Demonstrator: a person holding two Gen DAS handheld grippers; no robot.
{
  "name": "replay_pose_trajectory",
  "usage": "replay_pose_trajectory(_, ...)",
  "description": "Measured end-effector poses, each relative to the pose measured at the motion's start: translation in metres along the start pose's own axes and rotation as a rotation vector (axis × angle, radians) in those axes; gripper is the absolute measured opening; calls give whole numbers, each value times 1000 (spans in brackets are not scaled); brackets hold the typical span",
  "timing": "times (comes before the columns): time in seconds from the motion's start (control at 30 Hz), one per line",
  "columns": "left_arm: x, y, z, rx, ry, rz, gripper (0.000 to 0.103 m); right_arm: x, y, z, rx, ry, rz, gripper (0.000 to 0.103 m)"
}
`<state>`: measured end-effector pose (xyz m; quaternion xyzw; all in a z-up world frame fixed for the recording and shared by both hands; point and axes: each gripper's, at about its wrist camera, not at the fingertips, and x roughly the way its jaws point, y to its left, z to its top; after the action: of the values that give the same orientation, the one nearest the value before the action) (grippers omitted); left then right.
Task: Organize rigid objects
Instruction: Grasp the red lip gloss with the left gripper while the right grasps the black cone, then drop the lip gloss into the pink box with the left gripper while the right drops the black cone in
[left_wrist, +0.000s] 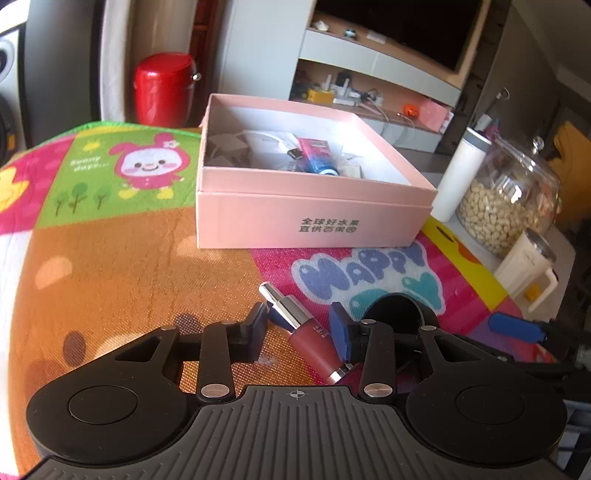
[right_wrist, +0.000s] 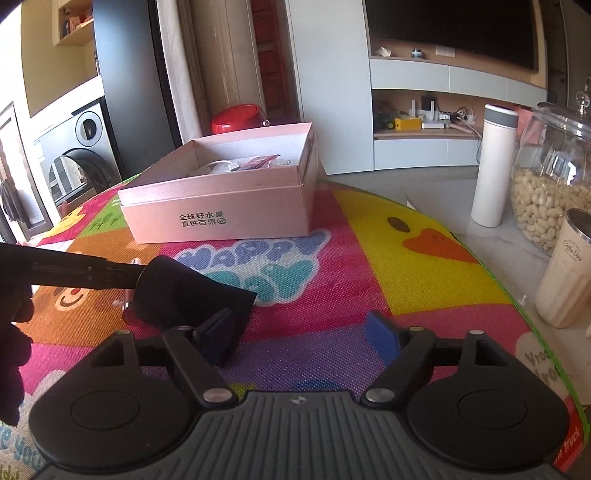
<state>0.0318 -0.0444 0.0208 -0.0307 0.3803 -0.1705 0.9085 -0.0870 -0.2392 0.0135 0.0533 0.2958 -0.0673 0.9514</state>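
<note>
here, in the left wrist view, the left tool (left_wrist: 301, 332) straddles a small lip gloss tube (left_wrist: 306, 332) with a silver cap, lying on the colourful mat (left_wrist: 110, 258) near the worktop's near edge. the blue pad on one side seems to touch the tube's reddish body while the black pad on the other stands clear, so we read the tool as part spread, not yet pinching. to do this step well, we would centre the tube between the pads, close on the reddish body rather than the slippery silver cap, and lift it level before carrying it to the pink box (left_wrist: 314, 206) toward the far edge, which already holds a blue and pink item and some white things. the box front bears printed chinese characters; the mat reads "happy day" and "sunny days".

in the right wrist view, the right tool (right_wrist: 303, 339) is spread wide with nothing between its pads, low over the mat. the left tool crosses in front as a dark shape. a cream cup (right_wrist: 565, 273) at the right edge reads "coffee day"; the mat's corner shows "truck".
</note>
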Motion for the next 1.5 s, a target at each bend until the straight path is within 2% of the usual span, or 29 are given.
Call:
replay_pose_trajectory(0.2, -6, 2, -4, 65, -4, 19, 41, 0, 0, 1, -3, 2, 1, 82)
replay_pose_trajectory(0.33, -11, 11, -7, 73, -6, 22, 40, -1, 2, -1, -8, 6, -1, 84)
replay_pose_trajectory(0.47, -8, 18, -7, 65, -5, 26, 31, -1, 6, -1, -25, 11, 3, 89)
replay_pose_trajectory(0.63, -8, 19, -9, 96, -17, 25, 29, 0, 6, -2, -30, 19, 19, 91)
replay_pose_trajectory(0.77, -14, 25, -17, 111, -35, 18, 24, -1, 12, -4, -72, 38, 66, 99)
replay_pose_trajectory(0.87, -22, 28, -23, 110, -44, 35, 24, -3, 20, -8, -128, 47, 94, 100)
replay_pose_trajectory(1.03, -27, 28, -34, 133, -83, 47, 25, -3, 35, -10, -219, 54, 69, 99)
replay_pose_trajectory(1.13, -28, 26, -40, 143, -114, 56, 25, -8, 40, -11, -254, 30, 59, 95)
replay_pose_trajectory(1.4, -30, 38, -40, 86, -124, 7, 25, -5, 69, 8, -428, -57, 122, 90)
replay_pose_trajectory(1.5, -30, 36, -40, 97, -124, 17, 25, 12, 74, 18, -457, -30, 156, 88)
